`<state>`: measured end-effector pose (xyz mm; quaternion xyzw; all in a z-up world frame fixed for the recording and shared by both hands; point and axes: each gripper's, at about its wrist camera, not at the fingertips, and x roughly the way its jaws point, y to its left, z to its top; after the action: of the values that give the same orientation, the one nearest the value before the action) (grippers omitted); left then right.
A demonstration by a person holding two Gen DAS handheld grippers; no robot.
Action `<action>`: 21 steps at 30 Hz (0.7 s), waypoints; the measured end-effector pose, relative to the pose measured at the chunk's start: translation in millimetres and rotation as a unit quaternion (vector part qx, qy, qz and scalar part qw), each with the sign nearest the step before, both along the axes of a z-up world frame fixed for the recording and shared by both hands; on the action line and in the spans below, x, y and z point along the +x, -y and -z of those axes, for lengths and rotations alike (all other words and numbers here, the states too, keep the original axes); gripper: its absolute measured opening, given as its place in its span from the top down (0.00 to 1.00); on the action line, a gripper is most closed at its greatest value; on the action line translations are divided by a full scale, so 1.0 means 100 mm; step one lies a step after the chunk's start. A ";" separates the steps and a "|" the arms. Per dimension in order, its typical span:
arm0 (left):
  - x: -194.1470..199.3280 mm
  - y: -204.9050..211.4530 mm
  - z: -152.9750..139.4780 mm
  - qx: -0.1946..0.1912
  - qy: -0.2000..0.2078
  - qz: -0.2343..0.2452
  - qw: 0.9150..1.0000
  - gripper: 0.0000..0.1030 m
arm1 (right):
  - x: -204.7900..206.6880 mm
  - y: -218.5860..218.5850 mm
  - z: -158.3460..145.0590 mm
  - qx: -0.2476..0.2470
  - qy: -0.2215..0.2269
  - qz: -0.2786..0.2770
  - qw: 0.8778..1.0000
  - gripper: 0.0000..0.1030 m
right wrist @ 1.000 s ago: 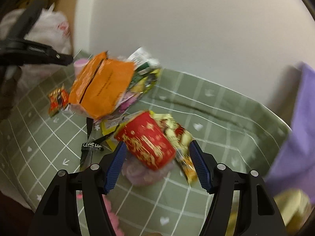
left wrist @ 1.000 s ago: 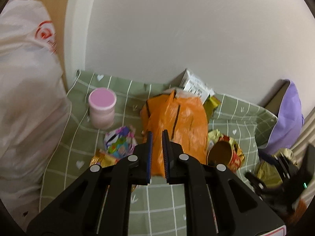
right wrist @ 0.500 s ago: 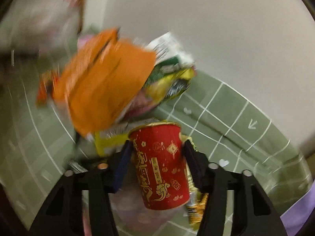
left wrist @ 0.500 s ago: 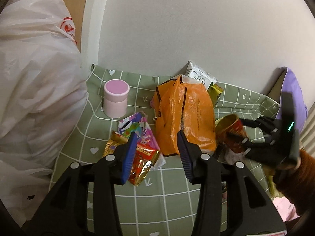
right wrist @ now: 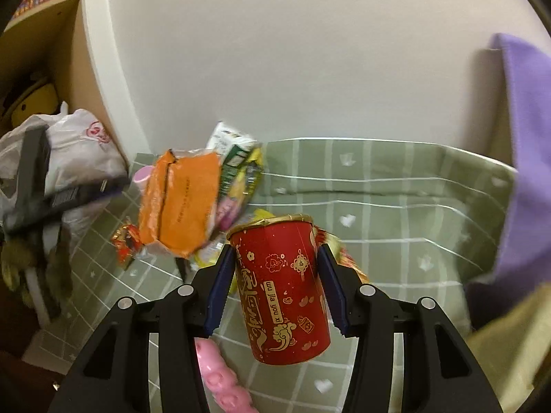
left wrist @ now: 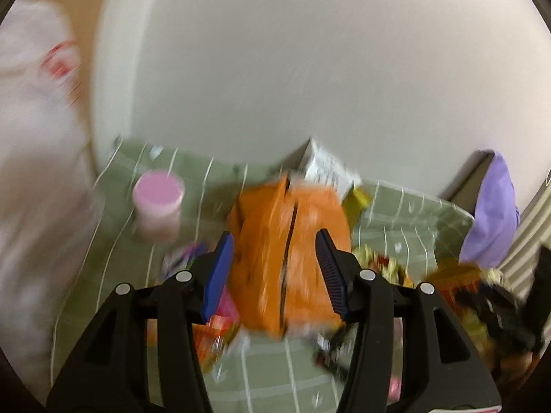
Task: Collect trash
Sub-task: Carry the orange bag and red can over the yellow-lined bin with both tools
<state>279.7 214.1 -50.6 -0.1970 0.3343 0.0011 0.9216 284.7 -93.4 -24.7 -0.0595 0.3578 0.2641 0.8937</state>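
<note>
Now the right gripper point(right wrist: 275, 278) clamps a red cup point(right wrist: 280, 287) above the green cloth point(right wrist: 396, 227).
Cup near upright, long axis vertical, gold rim up and tipped slightly left; left gripper point(left wrist: 273, 273), jaws just widened, gapes before the orange bag point(left wrist: 286, 258), pads clear of it; bag lies lengthwise, away from the camera.

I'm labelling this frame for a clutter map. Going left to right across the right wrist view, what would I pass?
White plastic bag → orange packet → red cup pinched in the right gripper → purple cloth.
</note>
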 end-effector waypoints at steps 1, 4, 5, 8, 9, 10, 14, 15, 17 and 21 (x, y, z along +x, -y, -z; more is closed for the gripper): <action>0.12 0.01 -0.02 0.006 -0.003 0.000 1.000 0.54 | -0.03 0.08 -0.02 0.002 0.002 0.008 1.000 0.55; 0.47 0.07 -0.02 0.037 -0.024 0.006 0.999 0.54 | -0.13 0.26 -0.08 0.009 0.008 0.036 0.999 0.55; 0.59 0.09 0.02 0.045 -0.043 0.011 0.998 0.54 | -0.17 0.33 -0.09 0.007 0.011 0.046 0.999 0.54; 0.73 0.16 0.16 0.039 -0.089 0.034 0.995 0.60 | -0.28 0.49 -0.11 0.005 0.012 0.066 0.998 0.54; 0.73 0.20 0.19 0.041 -0.098 0.039 0.994 0.76 | -0.31 0.53 -0.11 0.003 0.015 0.073 0.997 0.54; 0.69 0.25 0.20 0.045 -0.099 0.044 0.993 0.77 | -0.35 0.58 -0.13 0.002 0.018 0.079 0.997 0.54; 0.41 0.39 -0.02 0.050 -0.060 0.047 0.996 0.94 | -0.42 0.78 -0.22 0.010 0.024 0.106 0.994 0.54; 0.34 0.42 -0.09 0.047 -0.049 0.049 0.996 0.94 | -0.43 0.81 -0.24 0.012 0.026 0.110 0.994 0.54; 0.22 0.50 -0.29 0.044 -0.022 0.057 0.997 0.94 | -0.47 0.87 -0.30 0.013 0.036 0.112 0.993 0.54; 0.04 0.70 -0.73 0.026 0.036 0.083 0.996 0.94 | -0.59 1.04 -0.48 0.015 0.068 0.119 0.990 0.54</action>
<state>283.9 143.8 22.3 -0.1443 0.3156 -0.0737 0.9350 225.4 -196.9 22.9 -0.0206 0.2970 0.1565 0.9417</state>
